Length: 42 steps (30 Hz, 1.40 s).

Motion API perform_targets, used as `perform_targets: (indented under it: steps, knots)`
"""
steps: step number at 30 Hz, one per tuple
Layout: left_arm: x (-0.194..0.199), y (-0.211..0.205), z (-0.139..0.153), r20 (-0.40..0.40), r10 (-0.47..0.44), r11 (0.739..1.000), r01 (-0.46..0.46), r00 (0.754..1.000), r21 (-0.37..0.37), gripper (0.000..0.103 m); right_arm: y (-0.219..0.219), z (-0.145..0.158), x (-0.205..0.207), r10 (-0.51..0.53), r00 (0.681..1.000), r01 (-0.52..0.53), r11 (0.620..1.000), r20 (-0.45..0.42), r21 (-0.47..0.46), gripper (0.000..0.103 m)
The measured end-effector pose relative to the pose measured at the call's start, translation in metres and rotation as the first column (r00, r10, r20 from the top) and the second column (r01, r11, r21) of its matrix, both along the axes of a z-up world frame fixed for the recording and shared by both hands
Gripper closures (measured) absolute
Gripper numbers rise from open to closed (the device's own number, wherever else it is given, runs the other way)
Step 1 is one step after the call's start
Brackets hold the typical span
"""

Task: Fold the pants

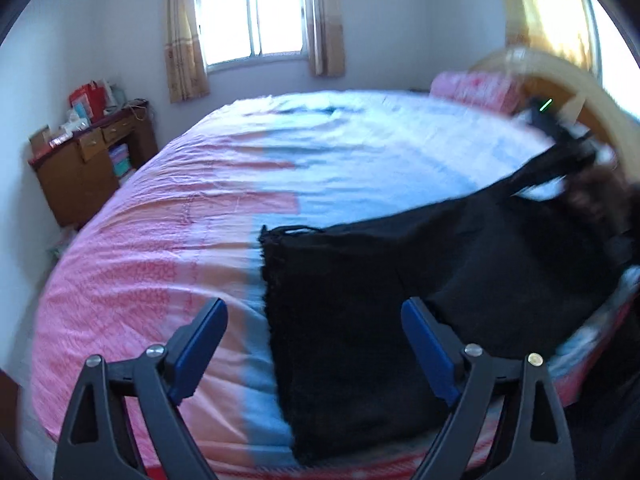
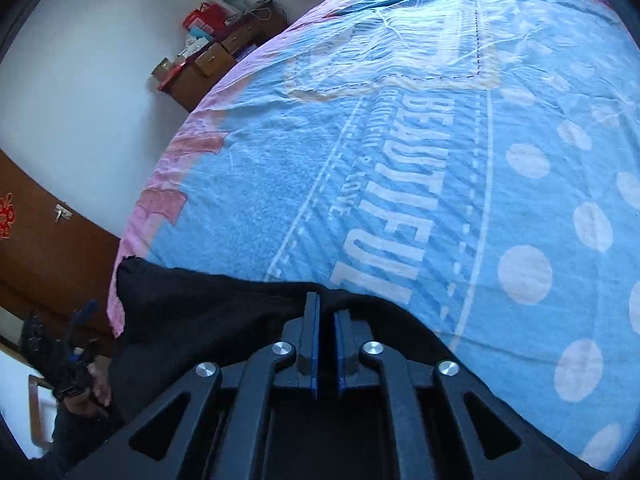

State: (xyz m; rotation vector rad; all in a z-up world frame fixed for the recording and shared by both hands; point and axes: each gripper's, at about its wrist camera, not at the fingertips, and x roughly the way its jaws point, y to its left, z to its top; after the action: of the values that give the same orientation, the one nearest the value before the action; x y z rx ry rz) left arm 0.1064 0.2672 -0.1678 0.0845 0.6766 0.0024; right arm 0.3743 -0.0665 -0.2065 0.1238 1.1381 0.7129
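One bed (image 1: 168, 248), curtained window (image 1: 250, 16), wooden desk (image 1: 86, 164)

The left tongs (image 1: 314, 344) stand wide apart, empty, while the right tongs (image 2: 327, 322) are nearly closed.

Pink and blue bedspread (image 1: 168, 240), wooden desk (image 1: 92, 168), curtained window (image 1: 252, 20)

Open bed, crowded edges
Bedspread (image 1: 208, 208) lies bare left of centre; black pants (image 1: 380, 288) cover lower right, cluttered desk (image 1: 92, 160) far left.
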Motion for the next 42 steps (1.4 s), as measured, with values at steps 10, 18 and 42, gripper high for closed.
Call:
perform_targets:
  steps: [10,18,42]
  knots:
    - [0.072,0.005,-0.012,-0.181,-0.073,0.989,0.049,0.981,-0.136,0.058,-0.025,0.041,-0.096,0.084,0.974,-0.062,0.992,0.21,-0.108,0.052]
    - [0.083,0.022,-0.002,-0.153,-0.026,0.99,0.004,0.988,-0.141,0.09,-0.013,0.013,-0.16,0.228,0.945,-0.194,0.968,0.236,-0.158,0.052]
    - [0.015,0.022,0.046,0.081,0.085,0.996,-0.086,0.993,0.004,0.022,0.005,0.002,-0.223,0.401,0.88,-0.365,0.914,0.255,-0.178,0.036]
